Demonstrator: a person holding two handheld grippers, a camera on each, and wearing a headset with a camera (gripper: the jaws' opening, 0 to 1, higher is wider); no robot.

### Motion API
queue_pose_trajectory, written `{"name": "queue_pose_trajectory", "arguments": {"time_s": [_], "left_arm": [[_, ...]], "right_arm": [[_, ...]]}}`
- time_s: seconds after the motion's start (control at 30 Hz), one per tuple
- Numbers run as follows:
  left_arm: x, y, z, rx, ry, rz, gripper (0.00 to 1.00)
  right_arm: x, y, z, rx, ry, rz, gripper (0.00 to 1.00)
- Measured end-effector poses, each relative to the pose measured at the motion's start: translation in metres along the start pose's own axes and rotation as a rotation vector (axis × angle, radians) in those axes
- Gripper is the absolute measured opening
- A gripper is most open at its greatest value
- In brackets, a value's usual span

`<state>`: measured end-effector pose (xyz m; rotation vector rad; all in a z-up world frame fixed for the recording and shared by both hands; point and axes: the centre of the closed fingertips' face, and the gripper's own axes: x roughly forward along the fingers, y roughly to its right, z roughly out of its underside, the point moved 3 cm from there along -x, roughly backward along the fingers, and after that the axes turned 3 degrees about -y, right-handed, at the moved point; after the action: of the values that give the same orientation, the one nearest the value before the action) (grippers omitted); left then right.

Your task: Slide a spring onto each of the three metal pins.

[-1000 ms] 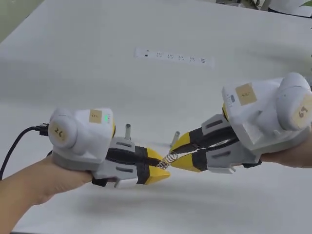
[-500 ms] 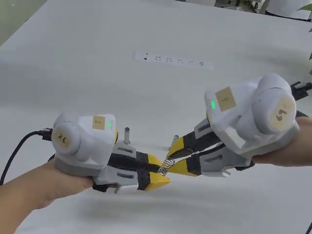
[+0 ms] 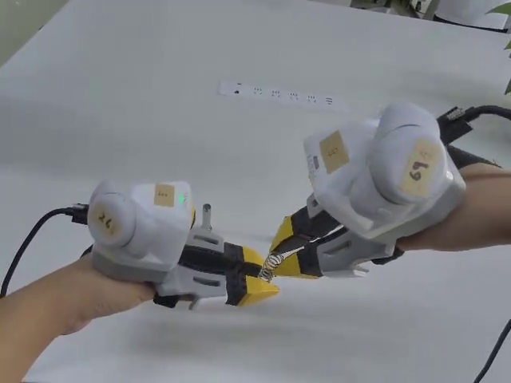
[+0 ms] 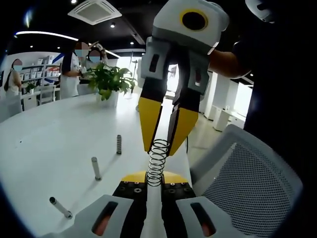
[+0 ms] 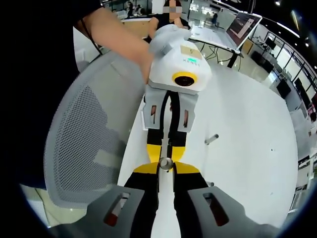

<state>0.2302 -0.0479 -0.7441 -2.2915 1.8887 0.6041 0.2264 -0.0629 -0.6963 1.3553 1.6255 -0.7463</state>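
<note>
Yellow-tipped and black-padded, the left tool point(image 3: 259, 274) is pointing right in the head view. The right tool point(image 3: 278, 254) is pointing left and down to meet it. A small wire spring point(image 3: 271, 264) is bridging the two just above the white worktop point(image 3: 120, 104), with one end in each tool's tips. Both tools are pinching it with their jaws drawn close. An upright metal pin point(image 3: 206, 215) is standing just behind the left tool. A white power strip point(image 3: 283, 94) is lying well beyond. A black cable point(image 3: 28, 239) is hanging from the left tool's back end.

In the left gripper view, the spring is rising from between this tool's own nearly closed jaws to the yellow tips of the right tool. That tool is pointing down from above and nipping the far end. Three pins are standing on the worktop to the left: the nearest point(image 4: 60, 207), the middle one point(image 4: 96, 168) and the farthest point(image 4: 119, 144). The farthest is looking ribbed, but I cannot tell whether a spring is on it. A potted plant point(image 4: 111, 82) is sitting behind them, and a grey mesh chair point(image 4: 247, 183) is showing on the right.

In the right gripper view, the spring is showing end-on as a small ring caught between this tool's own jaws, which are nearly together. The left tool is facing it directly, tips touching the same spring. One pin point(image 5: 211, 139) is standing on the worktop to the right, and the mesh chair is showing on the left.
</note>
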Motion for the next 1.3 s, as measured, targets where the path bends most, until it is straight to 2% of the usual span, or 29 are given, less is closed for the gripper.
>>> {"name": "queue_pose_trajectory", "arguments": {"time_s": [0.13, 0.3, 0.63, 0.9, 1.23, 1.3], "left_arm": [[0.0013, 0.0006, 0.0003, 0.003, -0.001, 0.0, 0.01], [0.002, 0.0043, 0.0016, 0.01, -0.008, 0.011, 0.01], [0.0051, 0.0078, 0.0033, 0.005, -0.016, 0.025, 0.01], [0.0052, 0.0054, 0.0027, -0.018, -0.01, 0.014, 0.02], [0.0044, 0.0046, 0.0032, -0.017, -0.019, 0.007, 0.02], [0.0041, 0.0053, 0.0027, 0.003, -0.022, 0.006, 0.02]], "right_arm": [[0.0007, -0.0002, 0.0012, 0.006, -0.048, -0.014, 0.07], [0.0013, -0.0038, 0.0022, 0.019, -0.079, -0.041, 0.07], [0.0019, -0.0053, 0.0038, 0.072, -0.104, -0.088, 0.06], [0.0012, -0.0026, 0.0037, 0.086, -0.101, -0.094, 0.06], [0.0021, -0.0023, 0.0025, 0.066, -0.105, -0.088, 0.06], [0.002, -0.002, 0.0024, 0.074, -0.105, -0.094, 0.06]]}}
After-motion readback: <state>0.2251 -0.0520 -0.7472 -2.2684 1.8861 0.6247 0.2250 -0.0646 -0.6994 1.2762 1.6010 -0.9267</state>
